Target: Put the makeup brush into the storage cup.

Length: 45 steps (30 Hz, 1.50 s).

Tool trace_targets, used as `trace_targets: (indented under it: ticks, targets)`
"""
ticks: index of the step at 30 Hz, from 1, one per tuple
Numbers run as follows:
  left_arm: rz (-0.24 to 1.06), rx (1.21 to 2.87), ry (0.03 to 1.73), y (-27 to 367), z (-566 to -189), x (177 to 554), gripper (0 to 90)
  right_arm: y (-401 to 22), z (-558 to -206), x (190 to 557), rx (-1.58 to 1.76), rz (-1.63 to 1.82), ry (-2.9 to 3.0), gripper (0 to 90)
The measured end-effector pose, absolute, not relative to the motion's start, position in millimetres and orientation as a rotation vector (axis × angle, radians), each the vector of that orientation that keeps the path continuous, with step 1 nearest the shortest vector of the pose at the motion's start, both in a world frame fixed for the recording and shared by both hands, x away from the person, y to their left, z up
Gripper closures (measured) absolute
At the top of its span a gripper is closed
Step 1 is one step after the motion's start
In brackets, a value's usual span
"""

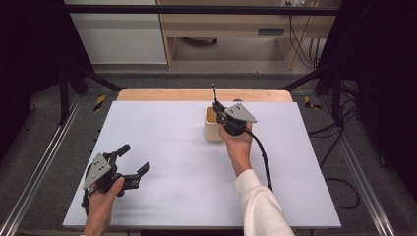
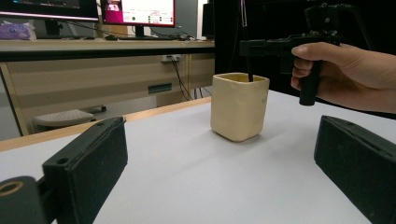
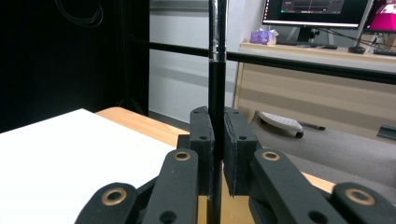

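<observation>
Pen held upright over the cup

The right claw [image 1: 217,109] is clamped on a thin black pen [image 3: 217,70], its long axis vertical, tip dipping into the cream cup [image 2: 239,106] directly beneath; the left claw [image 1: 134,162] rests spread apart, well away on the worktop [image 1: 172,162].

The high view hangs above the near edge of the table [image 1: 162,162], looking forward and down over the whole white top. The left gripper view sits low near the surface, facing across it toward the cream cup [image 2: 239,106] at mid-frame. The right gripper view looks close along its own tongs [image 3: 218,140], out past the table's far edge. All three share the table; the two gripper views share the desk with monitors [image 3: 322,51].
</observation>
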<state>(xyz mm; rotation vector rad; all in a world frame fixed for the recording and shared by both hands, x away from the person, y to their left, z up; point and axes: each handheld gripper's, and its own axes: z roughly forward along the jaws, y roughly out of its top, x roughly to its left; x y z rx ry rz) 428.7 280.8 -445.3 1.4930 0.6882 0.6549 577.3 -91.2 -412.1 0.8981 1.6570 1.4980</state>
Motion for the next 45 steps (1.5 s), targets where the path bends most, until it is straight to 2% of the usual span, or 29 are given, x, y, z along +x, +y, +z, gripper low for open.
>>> trace_targets:
  ticks: [15, 17, 32, 40, 42, 45]
  targets:
    - [0.657, 1.489, 0.688, 282, -445, 428, 2.4, -92, -423, 575, 0.922, 1.460, 1.709, 82.7]
    - [0.656, 1.487, 0.690, 282, -445, 429, 2.4, -92, -423, 573, 0.921, 1.451, 1.713, 72.1]
    - [0.660, 1.482, 0.695, 283, -444, 428, 2.4, -102, -412, 556, 0.902, 1.467, 1.716, 52.5]
    - [0.659, 1.483, 0.696, 284, -444, 428, 2.4, -101, -412, 553, 0.917, 1.452, 1.756, 33.2]
    - [0.659, 1.483, 0.696, 284, -444, 428, 2.4, -102, -412, 551, 0.918, 1.436, 1.749, 25.9]
    - [0.658, 1.484, 0.695, 284, -444, 428, 2.4, -103, -411, 549, 0.923, 1.427, 1.745, 21.2]
